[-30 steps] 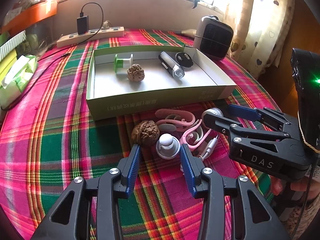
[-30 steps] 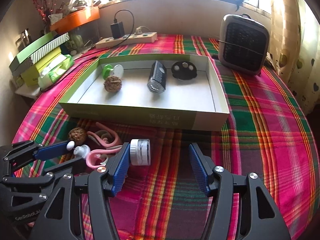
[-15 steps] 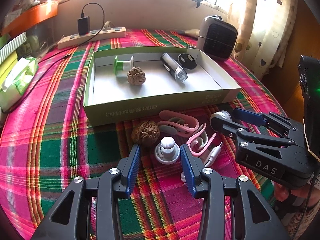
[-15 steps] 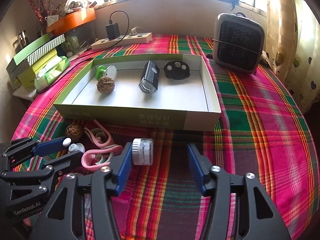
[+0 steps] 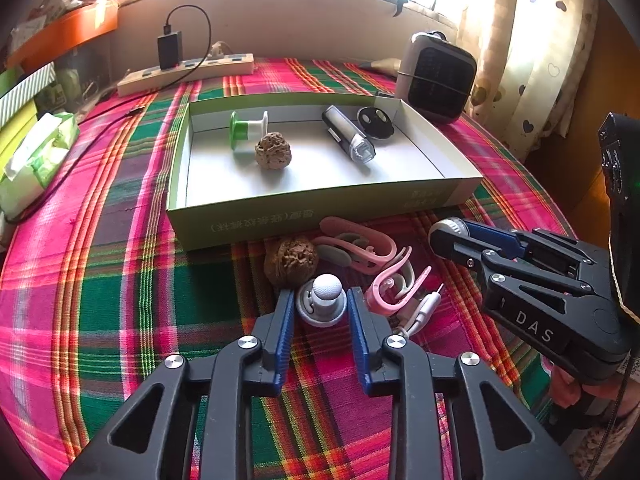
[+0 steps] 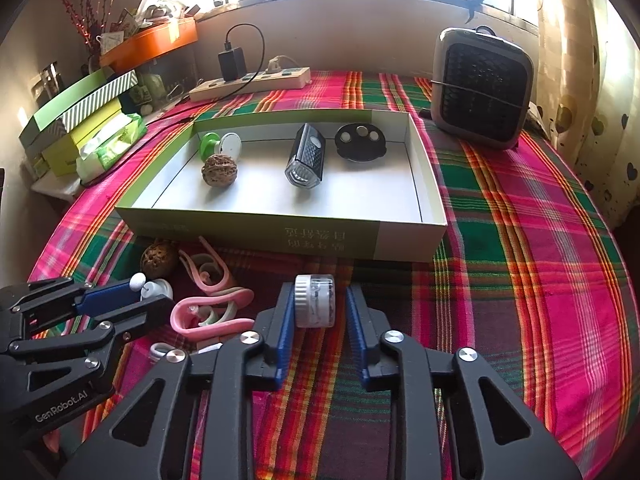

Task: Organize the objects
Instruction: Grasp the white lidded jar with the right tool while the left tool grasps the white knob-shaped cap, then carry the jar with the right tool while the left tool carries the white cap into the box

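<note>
- Four things are already laid in the shallow green box point(image 5: 320, 216), seen in the upper middle of both views: a green-and-white spool point(image 5: 248, 130), a walnut point(image 5: 273, 156), a small lamp point(image 5: 349, 140) and a black round disc point(image 5: 375, 122).
- Left outside on the plaid cloth point(image 5: 120, 280), just below the box's front wall, are a second walnut point(image 5: 291, 261), pink ear-hook headphones point(image 5: 372, 256) with a white cable point(image 5: 422, 312), a white knob on a round base point(image 5: 321, 304), and a small white-capped jar point(image 6: 315, 306).
- The left gripper point(image 5: 321, 306) (centre of the left view) is being closed around the knob; its blue pads appear to touch the base on both sides.
- The right gripper point(image 6: 316, 308) is being closed on the jar, in the lower centre of the right view; the left pad is against the cap, while a sliver of gap seems to remain at the right pad.
- The task is judged roughly half done: neither piece is lifted yet, and the walnut and headphones remain untouched.
</note>
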### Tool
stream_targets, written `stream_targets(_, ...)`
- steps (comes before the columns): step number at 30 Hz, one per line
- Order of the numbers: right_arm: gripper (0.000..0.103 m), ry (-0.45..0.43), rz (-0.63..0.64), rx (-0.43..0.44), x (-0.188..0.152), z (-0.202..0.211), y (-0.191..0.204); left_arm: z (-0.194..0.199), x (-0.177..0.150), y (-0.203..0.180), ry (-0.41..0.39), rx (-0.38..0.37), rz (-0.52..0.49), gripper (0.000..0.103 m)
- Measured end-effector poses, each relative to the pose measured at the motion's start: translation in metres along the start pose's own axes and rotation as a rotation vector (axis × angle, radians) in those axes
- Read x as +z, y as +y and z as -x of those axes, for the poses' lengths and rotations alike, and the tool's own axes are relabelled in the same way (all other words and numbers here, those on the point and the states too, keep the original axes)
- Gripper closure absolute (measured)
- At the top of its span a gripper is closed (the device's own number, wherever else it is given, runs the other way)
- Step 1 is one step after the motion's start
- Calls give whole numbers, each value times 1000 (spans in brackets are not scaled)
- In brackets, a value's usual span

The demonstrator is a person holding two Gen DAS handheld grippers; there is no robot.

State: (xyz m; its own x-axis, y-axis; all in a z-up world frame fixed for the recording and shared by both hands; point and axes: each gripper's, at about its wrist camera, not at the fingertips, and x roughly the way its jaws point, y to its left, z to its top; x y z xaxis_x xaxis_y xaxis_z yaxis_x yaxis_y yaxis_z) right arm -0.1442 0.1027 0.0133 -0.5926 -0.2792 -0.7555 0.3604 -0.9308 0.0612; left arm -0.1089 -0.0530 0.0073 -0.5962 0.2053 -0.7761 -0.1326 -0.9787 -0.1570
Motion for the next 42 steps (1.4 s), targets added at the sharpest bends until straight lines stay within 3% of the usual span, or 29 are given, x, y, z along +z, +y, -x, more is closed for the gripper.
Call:
stream_targets(2, 83, -1, 0, 4, 0, 1, 0, 0, 0, 0, 0, 0, 1, 79)
stream_targets(23, 83, -14, 0, 12, 0, 5, 0, 4, -2, 0, -8, -4, 8, 79)
stream_targets(42, 83, -59, -5, 15, 10, 20, -3, 23, 13, 1, -63, -16, 5, 79)
